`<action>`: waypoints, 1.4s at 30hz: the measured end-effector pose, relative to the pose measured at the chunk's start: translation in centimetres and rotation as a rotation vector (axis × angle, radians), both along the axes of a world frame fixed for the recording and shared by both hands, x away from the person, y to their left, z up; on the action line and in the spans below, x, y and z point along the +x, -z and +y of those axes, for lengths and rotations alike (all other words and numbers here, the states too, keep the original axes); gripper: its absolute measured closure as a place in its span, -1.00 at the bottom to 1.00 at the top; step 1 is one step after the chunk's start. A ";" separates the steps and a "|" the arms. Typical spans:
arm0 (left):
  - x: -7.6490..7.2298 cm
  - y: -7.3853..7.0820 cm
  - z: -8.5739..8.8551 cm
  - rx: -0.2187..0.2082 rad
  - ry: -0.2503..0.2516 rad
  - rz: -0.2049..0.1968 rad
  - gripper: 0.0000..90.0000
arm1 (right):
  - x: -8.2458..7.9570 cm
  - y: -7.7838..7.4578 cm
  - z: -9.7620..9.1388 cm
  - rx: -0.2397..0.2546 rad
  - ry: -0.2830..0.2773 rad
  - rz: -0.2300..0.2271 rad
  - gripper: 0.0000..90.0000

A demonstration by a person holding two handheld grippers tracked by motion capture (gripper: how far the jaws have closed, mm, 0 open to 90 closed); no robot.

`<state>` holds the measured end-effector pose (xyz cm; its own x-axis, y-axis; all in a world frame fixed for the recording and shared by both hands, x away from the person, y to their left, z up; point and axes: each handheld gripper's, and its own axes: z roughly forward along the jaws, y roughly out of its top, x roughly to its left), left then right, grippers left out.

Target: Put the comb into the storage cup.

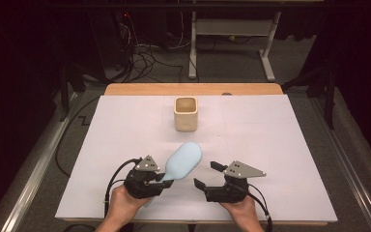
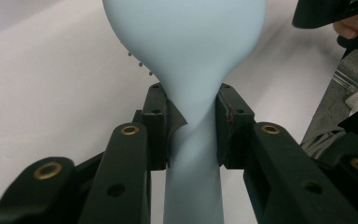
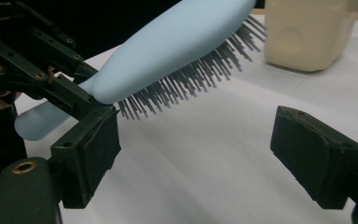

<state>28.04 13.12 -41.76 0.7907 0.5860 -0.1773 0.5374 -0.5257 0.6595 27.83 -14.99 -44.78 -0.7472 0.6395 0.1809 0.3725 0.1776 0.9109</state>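
A pale blue hairbrush (image 1: 184, 161) is held off the white table, head pointing up and to the right, bristles facing down. My left gripper (image 1: 166, 178) is shut on its neck; in the left gripper view both pads press the narrow neck of the hairbrush (image 2: 191, 116). My right gripper (image 1: 206, 175) stands open just to the right of the brush, nothing between its jaws. In the right gripper view the hairbrush (image 3: 177, 46) hangs above and left of the open right gripper (image 3: 193, 149), dark bristles down. A cream square cup (image 1: 185, 114) stands upright at the table's centre back.
The white table sheet (image 1: 280, 145) has wide bare room left and right of the cup. A wooden edge (image 1: 193, 89) runs along the back. Cables and desk legs lie on the floor beyond. The cream cup (image 3: 307, 32) is close behind the brush head.
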 end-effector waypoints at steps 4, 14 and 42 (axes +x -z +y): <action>-0.1 0.0 -0.2 0.000 0.007 -0.001 0.55 | 0.4 0.1 0.9 0.007 -0.028 0.013 -0.64; -0.4 -0.2 -0.7 0.013 0.028 -0.030 0.55 | 1.2 -0.2 2.8 0.045 -0.073 0.053 -0.65; -0.8 -0.2 -1.5 0.018 0.052 -0.065 0.55 | 2.3 0.0 4.8 0.143 -0.082 0.140 -0.49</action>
